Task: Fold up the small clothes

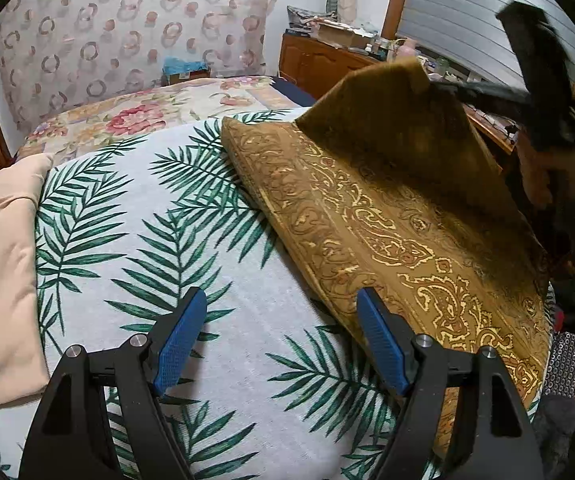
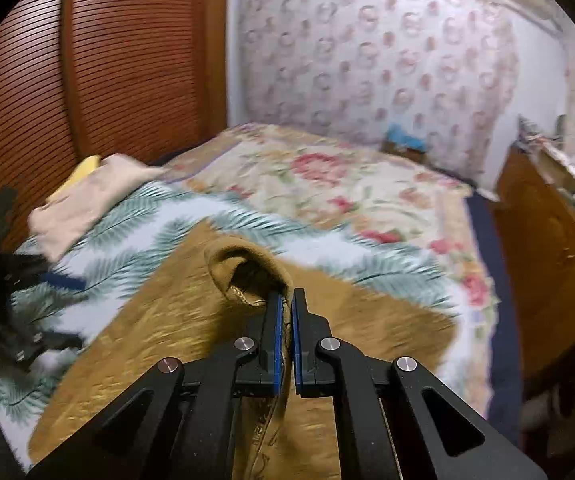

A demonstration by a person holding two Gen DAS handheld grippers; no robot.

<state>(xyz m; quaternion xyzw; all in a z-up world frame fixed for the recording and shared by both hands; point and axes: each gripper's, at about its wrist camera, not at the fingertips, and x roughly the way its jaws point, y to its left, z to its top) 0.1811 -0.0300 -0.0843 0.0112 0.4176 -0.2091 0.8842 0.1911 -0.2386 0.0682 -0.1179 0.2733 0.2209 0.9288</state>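
- Right gripper: jaws pressed together on a corner of the brown patterned cloth, with the fabric pinched between the blue pads. No earlier view is available; the pinch itself is plain in the right wrist view.
- Left gripper: jaws spread wide, nothing between them. It hovers over the near edge of the cloth — its right-hand pad sits above the cloth's border, its left-hand pad above the leaf-print sheet.
- Brown patterned cloth: lies on the bed, on top of the leaf-print sheet, toward the right side in the left wrist view. The far corner is lifted off the bed and curls over, showing a plain brown underside; the rest lies flat with the gold paisley pattern facing up.
- Beige cloth: folded, resting on the leaf-print sheet at the left, well apart from the brown cloth.
- Floral bedspread: covers the far part of the bed beyond the leaf-print sheet.
- Surroundings — a wooden cabinet with clutter on top stands beside the bed; a slatted wooden door stands at the left in the right wrist view.
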